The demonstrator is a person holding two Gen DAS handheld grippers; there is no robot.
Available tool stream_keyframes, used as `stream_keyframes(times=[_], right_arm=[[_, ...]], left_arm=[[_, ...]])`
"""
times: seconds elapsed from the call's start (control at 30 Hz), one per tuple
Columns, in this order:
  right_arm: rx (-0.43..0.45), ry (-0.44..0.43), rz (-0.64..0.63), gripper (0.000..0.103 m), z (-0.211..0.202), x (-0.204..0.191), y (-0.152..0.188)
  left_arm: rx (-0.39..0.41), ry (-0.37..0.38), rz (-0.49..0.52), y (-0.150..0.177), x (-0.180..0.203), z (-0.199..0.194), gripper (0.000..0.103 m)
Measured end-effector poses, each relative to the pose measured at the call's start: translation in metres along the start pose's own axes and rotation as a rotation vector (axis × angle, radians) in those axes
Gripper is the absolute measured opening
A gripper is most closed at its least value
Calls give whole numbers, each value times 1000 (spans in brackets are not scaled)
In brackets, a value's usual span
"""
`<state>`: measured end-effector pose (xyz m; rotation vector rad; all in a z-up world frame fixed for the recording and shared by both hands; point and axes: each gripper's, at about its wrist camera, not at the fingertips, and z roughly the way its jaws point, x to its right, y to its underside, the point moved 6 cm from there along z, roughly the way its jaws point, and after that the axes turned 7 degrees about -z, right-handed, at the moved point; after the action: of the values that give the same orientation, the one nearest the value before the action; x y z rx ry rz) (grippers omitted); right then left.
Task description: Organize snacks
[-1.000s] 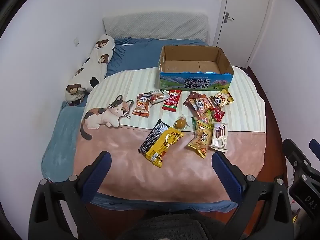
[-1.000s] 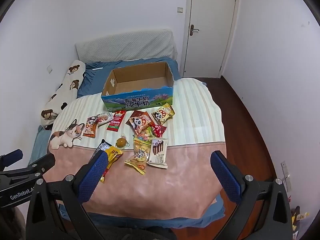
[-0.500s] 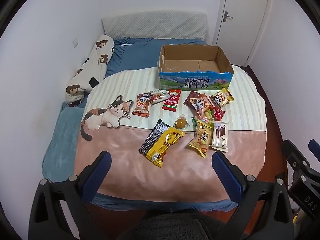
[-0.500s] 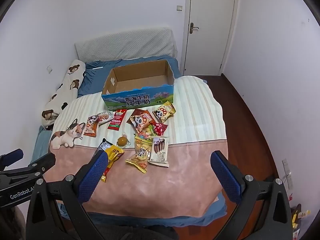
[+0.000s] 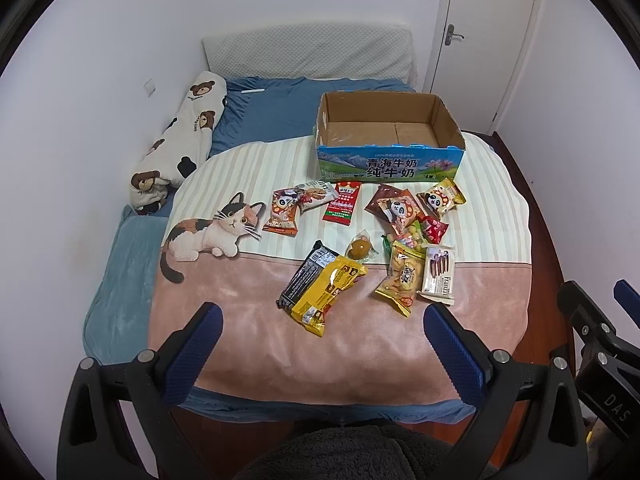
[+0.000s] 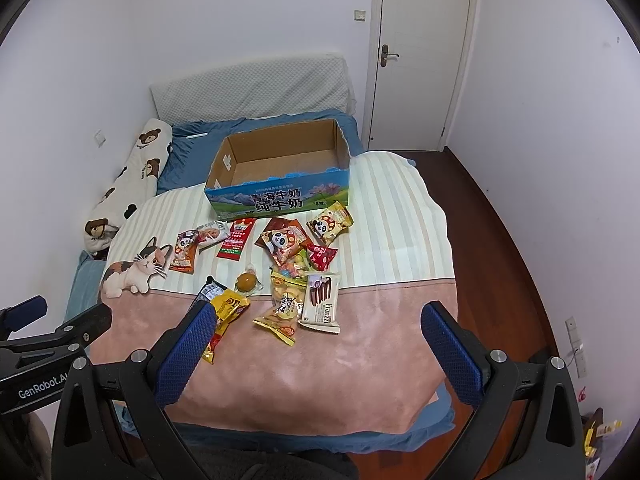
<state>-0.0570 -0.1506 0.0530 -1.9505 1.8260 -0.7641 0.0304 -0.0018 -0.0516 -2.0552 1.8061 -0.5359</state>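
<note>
Several snack packets lie spread on the bed blanket in front of an open, empty cardboard box (image 5: 388,140) with a blue printed side, also in the right wrist view (image 6: 280,168). Nearest are a yellow packet (image 5: 326,294) over a black one, a yellow chips bag (image 5: 402,280), and a white Franzzi wafer pack (image 5: 438,274) (image 6: 322,304). Panda packets (image 5: 440,198) and a red packet (image 5: 342,204) lie closer to the box. My left gripper (image 5: 322,344) is open and empty above the blanket's near edge. My right gripper (image 6: 316,344) is open and empty, to its right.
The blanket (image 5: 248,308) with a cat picture covers a blue bed. A bear-print bolster (image 5: 180,144) lies along the left wall. A padded headboard (image 5: 308,54) and a white door (image 6: 420,52) stand behind. Dark wood floor (image 6: 500,240) runs along the bed's right side.
Both grippers have drifted slightly; the view has shifted a little. The snacks and box have not moved, and both grippers stay open.
</note>
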Motion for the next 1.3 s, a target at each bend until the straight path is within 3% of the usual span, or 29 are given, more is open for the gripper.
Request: stream_keyframes(times=[1.3], right_arm=[[8, -36, 0, 103, -8, -11, 5]], left_arm=[[0, 11, -3, 2, 7, -7, 103]])
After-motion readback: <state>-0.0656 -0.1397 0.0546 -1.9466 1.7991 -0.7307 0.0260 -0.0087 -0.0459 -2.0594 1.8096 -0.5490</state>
